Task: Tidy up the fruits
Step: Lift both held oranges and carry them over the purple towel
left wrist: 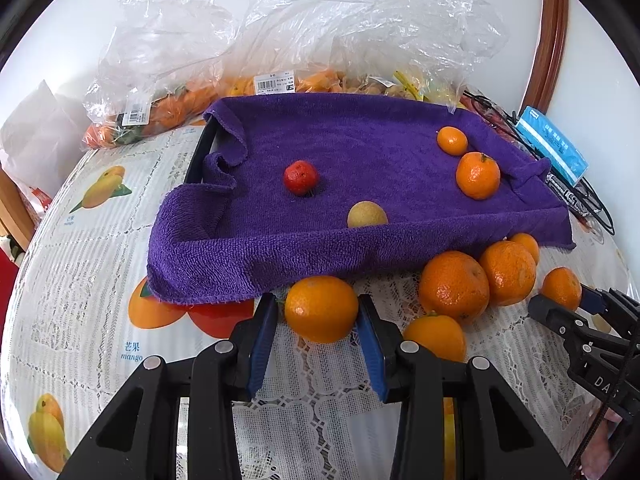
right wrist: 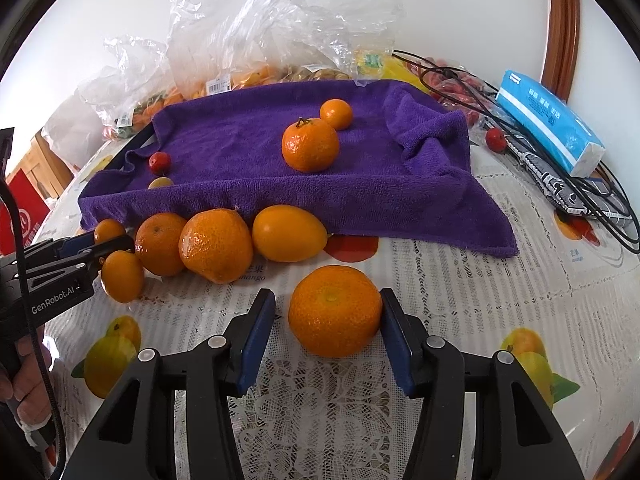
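A tray lined with a purple towel (left wrist: 360, 160) holds two oranges (left wrist: 478, 175), a small red fruit (left wrist: 301, 177) and a small yellow fruit (left wrist: 367, 214). Several loose oranges (left wrist: 454, 286) lie on the table in front of it. My left gripper (left wrist: 318, 312) is shut on an orange (left wrist: 321, 308) by the towel's front edge. My right gripper (right wrist: 328, 316) is open around another orange (right wrist: 335, 311); the right pad touches it, the left pad stands apart. The towel (right wrist: 280, 160) and the loose oranges (right wrist: 216, 245) also show in the right wrist view.
Clear plastic bags of fruit (left wrist: 168, 92) lie behind the tray. A blue tissue pack (right wrist: 548, 120), black cables (right wrist: 592, 196) and a small red fruit (right wrist: 496, 140) are to the tray's right. The tablecloth (right wrist: 460, 292) has a fruit print.
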